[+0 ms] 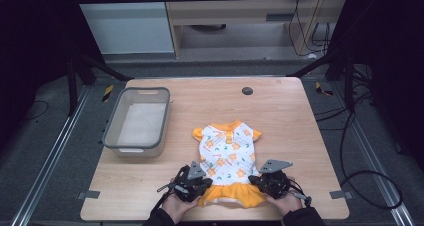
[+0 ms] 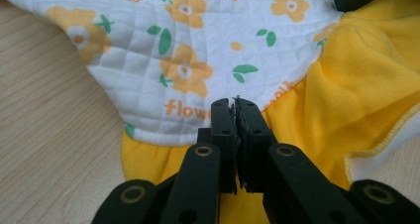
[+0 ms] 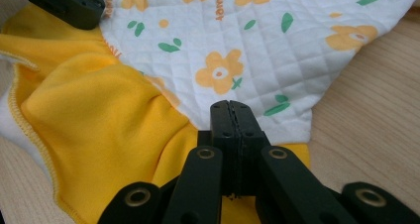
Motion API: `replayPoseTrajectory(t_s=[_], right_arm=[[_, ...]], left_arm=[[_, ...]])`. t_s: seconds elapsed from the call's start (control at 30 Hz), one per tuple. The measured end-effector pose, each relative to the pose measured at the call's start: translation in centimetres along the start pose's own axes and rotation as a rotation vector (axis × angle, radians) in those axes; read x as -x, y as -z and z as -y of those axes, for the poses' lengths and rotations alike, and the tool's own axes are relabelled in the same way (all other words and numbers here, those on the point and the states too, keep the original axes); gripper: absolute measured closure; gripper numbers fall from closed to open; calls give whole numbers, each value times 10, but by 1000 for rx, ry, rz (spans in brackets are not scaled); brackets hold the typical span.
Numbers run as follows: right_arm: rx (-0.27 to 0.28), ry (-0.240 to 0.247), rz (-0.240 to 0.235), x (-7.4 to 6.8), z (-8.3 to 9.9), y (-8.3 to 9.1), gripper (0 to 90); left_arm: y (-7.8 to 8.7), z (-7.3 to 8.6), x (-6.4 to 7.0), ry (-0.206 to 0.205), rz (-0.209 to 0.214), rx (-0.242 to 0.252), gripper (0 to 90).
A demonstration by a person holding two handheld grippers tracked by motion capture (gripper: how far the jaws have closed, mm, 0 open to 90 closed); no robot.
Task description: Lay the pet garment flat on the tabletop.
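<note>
Yellow-and-white garment: a small dress (image 1: pixel 229 158) with a quilted flower-print body and yellow skirt, flat on the wooden worktop (image 1: pixel 280 111), collar away from the person, skirt hem at the near edge.
High view, grippers: left gripper (image 1: pixel 192 186) at the skirt's left side, right gripper (image 1: pixel 272 182) at its right side, a hand behind each.
High view, surroundings: grey bin (image 1: pixel 137 121) well apart on the left, nothing in it as far as I can see.
Left gripper view: jaws together, tips at the seam where white quilt meets yellow skirt (image 2: pixel 346 85); they look clamped on cloth there, though the pinch itself is hidden.
Right gripper view: jaws together at the same seam on the opposite side; yellow skirt (image 3: pixel 99 115) bunched beside them, quilted body (image 3: pixel 247 40) beyond.
Progress, my reading: dress spread out, both sides gripped near the waist; no fold made yet.
Left to do, my reading: lift the skirt end and fold it, perhaps then move it to the bin.
</note>
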State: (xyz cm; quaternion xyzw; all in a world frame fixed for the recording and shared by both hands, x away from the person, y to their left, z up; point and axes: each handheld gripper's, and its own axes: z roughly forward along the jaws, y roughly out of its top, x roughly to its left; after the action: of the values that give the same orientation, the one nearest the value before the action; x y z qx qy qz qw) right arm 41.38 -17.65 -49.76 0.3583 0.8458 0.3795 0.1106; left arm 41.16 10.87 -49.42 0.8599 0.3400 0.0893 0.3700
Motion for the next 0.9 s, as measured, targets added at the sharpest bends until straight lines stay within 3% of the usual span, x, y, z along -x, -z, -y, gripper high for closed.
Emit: replayPoseTrajectory(t_s=[0.13,0.3,0.4,0.6,0.77,0.9], right_arm=[[20,-6,-5,0,-1,4,900],[82,-10,13,0,-6,11,900],[103,-17,14,0,-9,11,900],[93,-11,10,-2,-10,6,900],[84,-12,11,-2,-9,4,900],[75,-18,14,-2,-8,1,900]], left_arm=[[11,-7,-6,5,-15,38,829],[30,-28,-27,9,-78,120,807],[30,-43,-43,42,-108,155,814],[4,-74,-69,107,-154,186,845],[-35,-92,-84,107,-202,125,854],[-59,-93,-93,101,-233,81,858]])
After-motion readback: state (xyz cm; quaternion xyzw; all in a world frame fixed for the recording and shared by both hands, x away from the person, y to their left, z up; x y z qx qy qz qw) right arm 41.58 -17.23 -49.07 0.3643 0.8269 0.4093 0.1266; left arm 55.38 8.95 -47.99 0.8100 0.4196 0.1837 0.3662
